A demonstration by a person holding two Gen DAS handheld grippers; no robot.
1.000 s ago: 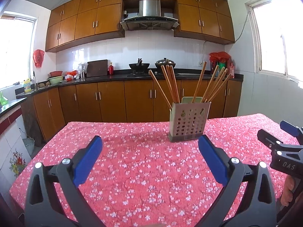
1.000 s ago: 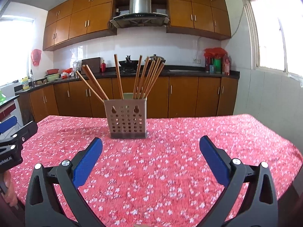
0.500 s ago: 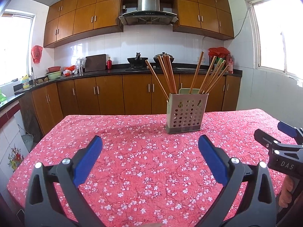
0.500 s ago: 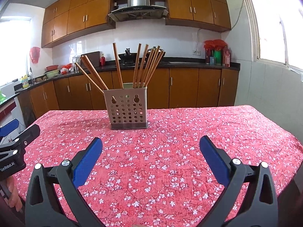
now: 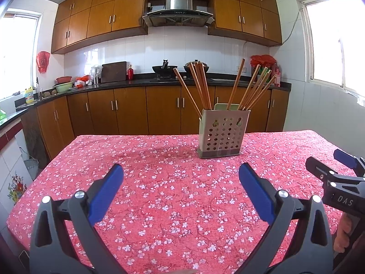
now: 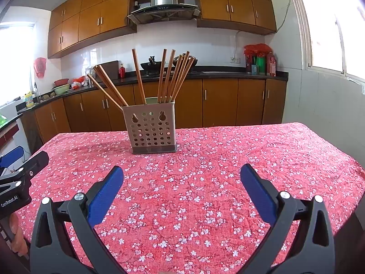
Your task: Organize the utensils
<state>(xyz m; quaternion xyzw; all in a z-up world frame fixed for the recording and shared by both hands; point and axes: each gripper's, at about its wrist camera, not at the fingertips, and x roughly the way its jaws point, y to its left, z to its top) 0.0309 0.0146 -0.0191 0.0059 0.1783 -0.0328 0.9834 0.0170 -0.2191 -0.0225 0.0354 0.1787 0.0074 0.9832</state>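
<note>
A: Right, both spread wide and empty: left tool, right tool, each poised above the red floral bench. Nothing clamped.

B: And the utensils?

A: Chopsticks standing in the perforated holder, splayed in loose bunches. From the left wrist view, at about one o'clock; from the right, about eleven. Well apart from both tools.

B: Done already, perhaps?

A: Probably close to it; no loose sticks anywhere on the cloth. Maybe only tidying the fan left.

B: Best way in?

A: Approach from above, toward twelve o'clock, pinching one stick near its top. Steady the holder with the other tool against its wall. Light plastic, likely to tip or slide on cloth.
</note>
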